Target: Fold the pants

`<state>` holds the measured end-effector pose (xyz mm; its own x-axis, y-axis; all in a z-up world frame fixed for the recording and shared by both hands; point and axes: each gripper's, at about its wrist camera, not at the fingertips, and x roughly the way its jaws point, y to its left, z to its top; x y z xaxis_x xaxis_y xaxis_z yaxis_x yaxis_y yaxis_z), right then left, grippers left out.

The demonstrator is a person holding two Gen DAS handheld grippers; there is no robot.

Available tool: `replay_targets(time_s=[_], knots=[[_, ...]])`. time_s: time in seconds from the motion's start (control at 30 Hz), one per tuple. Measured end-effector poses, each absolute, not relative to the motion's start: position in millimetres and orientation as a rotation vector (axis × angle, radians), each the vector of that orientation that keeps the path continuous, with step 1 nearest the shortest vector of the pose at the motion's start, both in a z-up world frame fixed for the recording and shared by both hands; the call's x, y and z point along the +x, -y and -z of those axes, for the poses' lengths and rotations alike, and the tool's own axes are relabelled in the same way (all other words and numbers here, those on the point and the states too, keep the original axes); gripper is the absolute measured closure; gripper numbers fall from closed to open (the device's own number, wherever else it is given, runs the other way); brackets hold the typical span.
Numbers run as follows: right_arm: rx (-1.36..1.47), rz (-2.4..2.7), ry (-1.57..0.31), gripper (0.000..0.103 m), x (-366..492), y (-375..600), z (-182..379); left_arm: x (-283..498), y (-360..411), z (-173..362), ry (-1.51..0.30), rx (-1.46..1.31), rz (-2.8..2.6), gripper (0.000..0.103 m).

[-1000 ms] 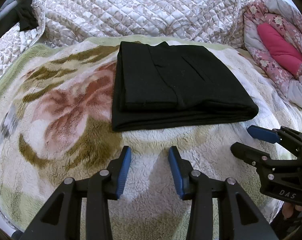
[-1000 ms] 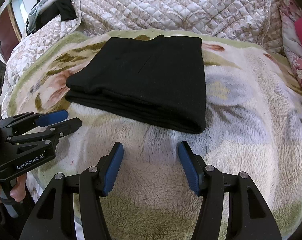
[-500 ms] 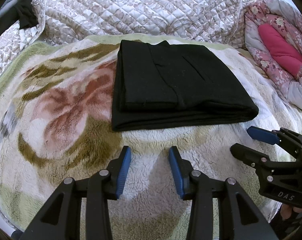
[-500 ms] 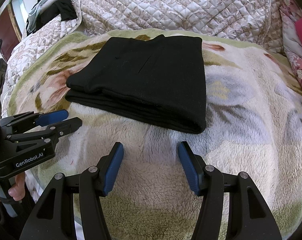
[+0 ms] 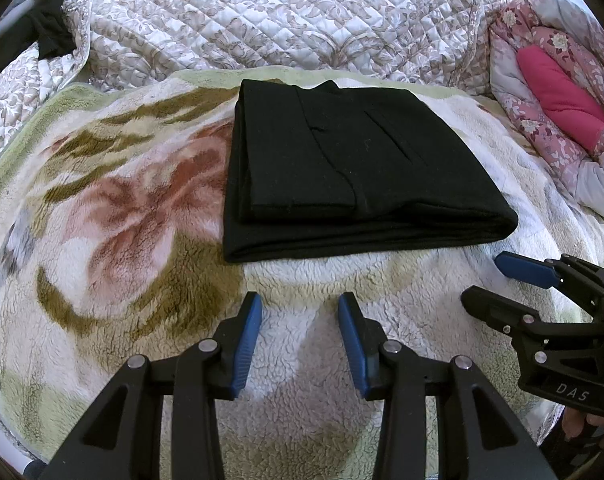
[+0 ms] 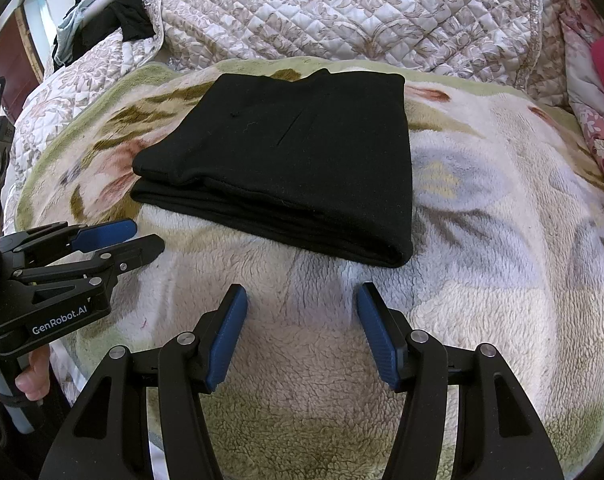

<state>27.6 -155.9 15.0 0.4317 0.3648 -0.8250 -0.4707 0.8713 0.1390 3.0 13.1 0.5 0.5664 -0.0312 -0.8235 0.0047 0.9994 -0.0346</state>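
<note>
On fleece blanket [image 5: 149, 320], folded black pants [image 5: 354, 168] rest.

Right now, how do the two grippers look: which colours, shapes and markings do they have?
Both are black, angular frames with silver rivets and blue ribbed pads on two fingers. The left gripper carries white "GenRobot.AI" lettering on its side, seen from the right wrist. The right gripper carries "DAS". A dark cable runs near the left handle.

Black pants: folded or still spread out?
Folded. The black pants lie as a compact stacked rectangle on the floral fleece blanket, layered edges showing along the near side. Neither gripper touches them.
</note>
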Motion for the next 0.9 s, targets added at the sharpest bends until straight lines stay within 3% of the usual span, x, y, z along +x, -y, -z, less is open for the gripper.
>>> replay_targets(time_s=[0.9], knots=[[-0.119, -0.523, -0.997, 0.045, 27.6, 155.9, -14.9, 4.5, -11.7, -0.9, -0.970, -0.025, 0.021, 0.060]])
